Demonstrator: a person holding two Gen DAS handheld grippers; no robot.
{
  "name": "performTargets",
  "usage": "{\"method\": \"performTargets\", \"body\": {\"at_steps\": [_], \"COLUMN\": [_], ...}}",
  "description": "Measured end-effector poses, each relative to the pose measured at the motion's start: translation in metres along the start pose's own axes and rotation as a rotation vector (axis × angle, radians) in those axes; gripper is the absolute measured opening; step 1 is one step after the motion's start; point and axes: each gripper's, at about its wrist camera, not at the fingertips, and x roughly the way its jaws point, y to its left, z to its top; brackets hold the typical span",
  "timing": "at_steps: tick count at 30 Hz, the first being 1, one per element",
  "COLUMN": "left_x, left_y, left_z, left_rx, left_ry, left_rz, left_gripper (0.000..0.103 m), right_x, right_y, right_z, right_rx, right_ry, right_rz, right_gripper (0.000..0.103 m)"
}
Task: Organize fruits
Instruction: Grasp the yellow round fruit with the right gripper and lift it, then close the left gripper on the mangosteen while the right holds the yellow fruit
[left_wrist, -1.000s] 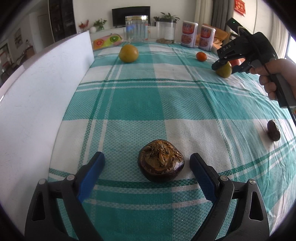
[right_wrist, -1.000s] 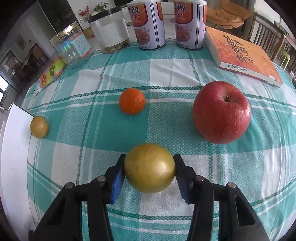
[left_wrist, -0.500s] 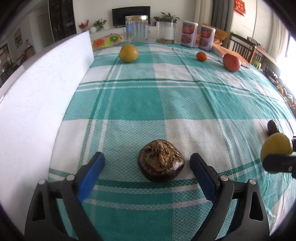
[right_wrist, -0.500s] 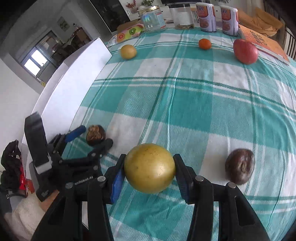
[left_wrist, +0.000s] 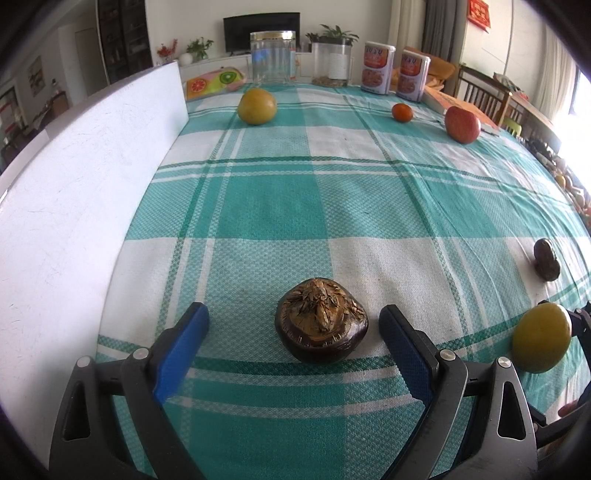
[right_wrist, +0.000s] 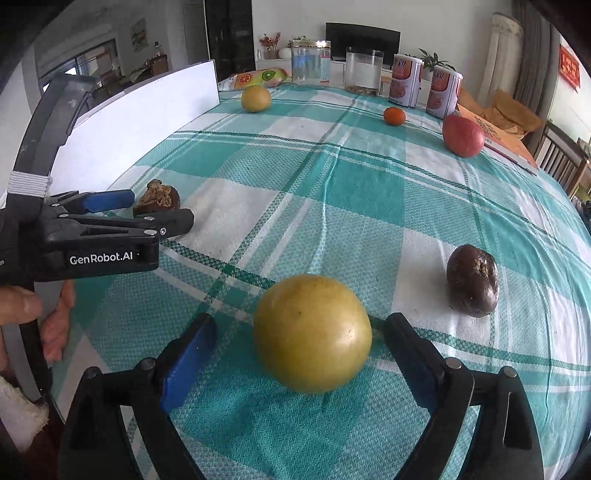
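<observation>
The yellow fruit (right_wrist: 312, 332) sits on the tabletop (right_wrist: 332, 192) between the right gripper (right_wrist: 300, 345)'s fingers, which are spread open with a gap on each side. Best to draw straight back so neither finger nudges it. The left gripper (left_wrist: 293, 332), fingers likewise open, brackets the dark scaly fruit (left_wrist: 320, 319) without touching.
</observation>
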Motion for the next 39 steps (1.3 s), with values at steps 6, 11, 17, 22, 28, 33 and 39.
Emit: {"method": "performTargets", "body": {"at_steps": [6, 11, 17, 22, 28, 33, 39], "left_x": [0.0, 0.0, 0.0, -0.001, -0.015, -0.016, -0.018], "left_y": [0.0, 0.0, 0.0, 0.002, 0.026, 0.018, 0.011], "left_z": [0.0, 0.0, 0.0, 0.0, -0.007, 0.0, 0.0], "left_rx": [0.0, 0.0, 0.0, -0.002, -0.044, -0.009, 0.027], "left_ry": [0.0, 0.0, 0.0, -0.003, -0.031, -0.025, -0.03], "left_rz": [0.0, 0.0, 0.0, -0.042, -0.243, -0.206, -0.173], "left_gripper": [0.094, 0.094, 0.094, 0.096, 0.096, 0.095, 0.069], "right_x": [0.001, 0.001, 0.002, -0.003, -0.018, -0.014, -0.008], "right_y": [-0.003, -0.004, -0.004, -0.01, -0.031, -0.024, -0.016], "right_z": [0.0, 0.0, 0.0, -0.001, -0.006, 0.005, 0.01], "right_rx": [0.017, 0.017, 0.016, 0.041, 0.13, 0.1, 0.071], "right_ry": [0.01, 0.011, 0.011, -0.009, 0.02, 0.039, 0.079], "right_rz": [-0.001, 0.0, 0.001, 0.072, 0.164, 0.162, 0.126], "right_gripper": [0.101, 0.102, 0.103, 0.103, 0.101, 0.085, 0.054]}}
